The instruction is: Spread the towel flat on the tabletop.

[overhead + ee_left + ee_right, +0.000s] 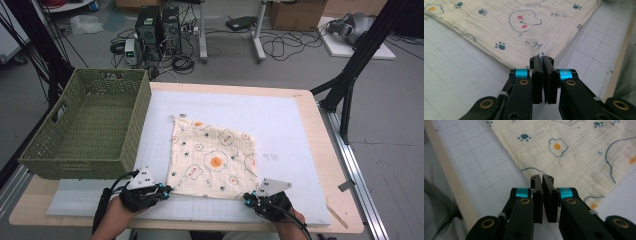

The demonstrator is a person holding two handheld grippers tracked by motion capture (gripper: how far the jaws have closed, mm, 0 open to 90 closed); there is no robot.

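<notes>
**Both near corners of the cloth pinched, fold about to start**

Cloth (212, 159) lay flat on the white gridded mat (280, 125), cream muslin with fried-egg and paw prints, slightly skewed to the mat's grid. Its near edge ran between the two tongs; the rest stretched away from them toward the far side of the table (330, 165).

Left gripper (167, 189) sat at the near left corner, jaws pressed together with the cloth corner going in between the tips, as the left gripper view (541, 60) showed. Right gripper (248, 197) was at the near right corner, jaws likewise closed with the cloth's edge at the tips (542, 178); the fabric between the pads was thin and hard to make out, but it read as a pinch.

Step judged: grasp done on both corners, lift not begun, cloth not raised anywhere. Next move likely called for raising both corners together, evenly, and carrying them away from the person over the far edge to fold in half. Uneven pull would skew the fold; thin muslin could slip from a shallow pinch.

Around: green woven basket (87, 127) stood beyond and outboard of the left gripper, touching the mat's left side, near the cloth's left edge but apart from it. Nothing lay on the cloth or in the fold path. Floor clutter of cables and boxes was well beyond the table.
</notes>
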